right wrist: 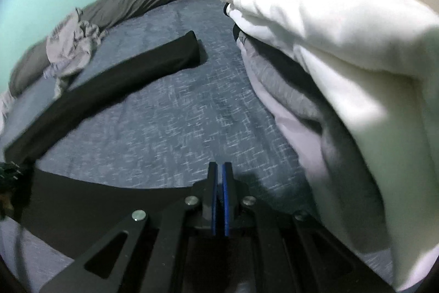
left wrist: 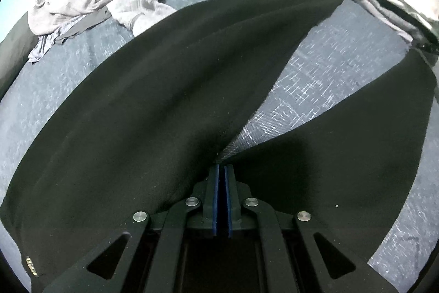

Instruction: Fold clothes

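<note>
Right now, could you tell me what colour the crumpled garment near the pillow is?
Light grey; the crumpled garment shows best in the left wrist view.

- Your left gripper (left wrist: 221, 169): jaws closed, tips at the black garment (left wrist: 153, 100).
- Garment spreads across the blue-grey bedsheet (left wrist: 323, 67).
- Grey crumpled clothes (left wrist: 93, 2) far left.

Garment (right wrist: 109, 89) lies spread mid-bed (right wrist: 175, 111) — crumpled clothes (right wrist: 71, 48) behind-left, folded stack (right wrist: 329, 51) right.
</note>
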Demonstrator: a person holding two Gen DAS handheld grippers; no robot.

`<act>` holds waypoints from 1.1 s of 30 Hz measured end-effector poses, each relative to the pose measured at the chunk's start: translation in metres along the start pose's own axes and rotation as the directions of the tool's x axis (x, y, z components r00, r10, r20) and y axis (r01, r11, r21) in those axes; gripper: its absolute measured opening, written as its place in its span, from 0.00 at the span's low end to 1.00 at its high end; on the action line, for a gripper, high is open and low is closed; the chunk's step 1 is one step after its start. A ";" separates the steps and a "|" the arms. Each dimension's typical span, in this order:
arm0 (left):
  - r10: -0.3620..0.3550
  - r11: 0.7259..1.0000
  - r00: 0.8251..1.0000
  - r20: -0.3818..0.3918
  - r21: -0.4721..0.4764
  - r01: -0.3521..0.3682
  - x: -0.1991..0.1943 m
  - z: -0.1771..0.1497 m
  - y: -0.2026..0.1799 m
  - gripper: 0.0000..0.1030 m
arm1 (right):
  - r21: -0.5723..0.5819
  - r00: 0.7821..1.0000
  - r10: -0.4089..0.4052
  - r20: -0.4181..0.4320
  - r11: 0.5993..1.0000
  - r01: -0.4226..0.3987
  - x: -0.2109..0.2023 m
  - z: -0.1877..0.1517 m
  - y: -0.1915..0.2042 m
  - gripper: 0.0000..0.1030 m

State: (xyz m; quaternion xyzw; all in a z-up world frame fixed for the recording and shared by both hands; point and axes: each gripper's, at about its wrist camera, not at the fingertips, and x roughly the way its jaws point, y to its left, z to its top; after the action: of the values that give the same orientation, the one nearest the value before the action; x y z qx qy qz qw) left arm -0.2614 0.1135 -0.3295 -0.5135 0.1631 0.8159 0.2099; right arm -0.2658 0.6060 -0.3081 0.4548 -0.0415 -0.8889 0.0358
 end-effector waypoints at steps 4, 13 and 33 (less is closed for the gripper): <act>0.011 1.000 1.000 0.009 -0.006 -0.011 -0.014 -0.001 0.000 0.13 | 0.051 0.999 0.039 0.038 0.998 -0.041 -0.018 -0.005 -0.009 0.06; -0.017 0.995 0.998 0.068 -0.101 0.023 -0.072 -0.031 0.015 0.24 | 0.135 0.986 0.164 -0.035 0.978 -0.158 -0.042 -0.060 -0.031 0.64; -0.033 0.987 0.999 -0.036 -0.158 0.027 -0.043 -0.106 0.007 0.25 | 0.032 0.968 0.238 -0.082 0.971 -0.236 -0.065 -0.056 -0.034 0.06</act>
State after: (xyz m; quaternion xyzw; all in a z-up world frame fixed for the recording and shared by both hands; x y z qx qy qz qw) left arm -0.1673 0.0486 -0.3345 -0.5465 0.0945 0.8130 0.1775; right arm -0.1836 0.6445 -0.2924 0.4843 -0.1037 -0.8576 0.1386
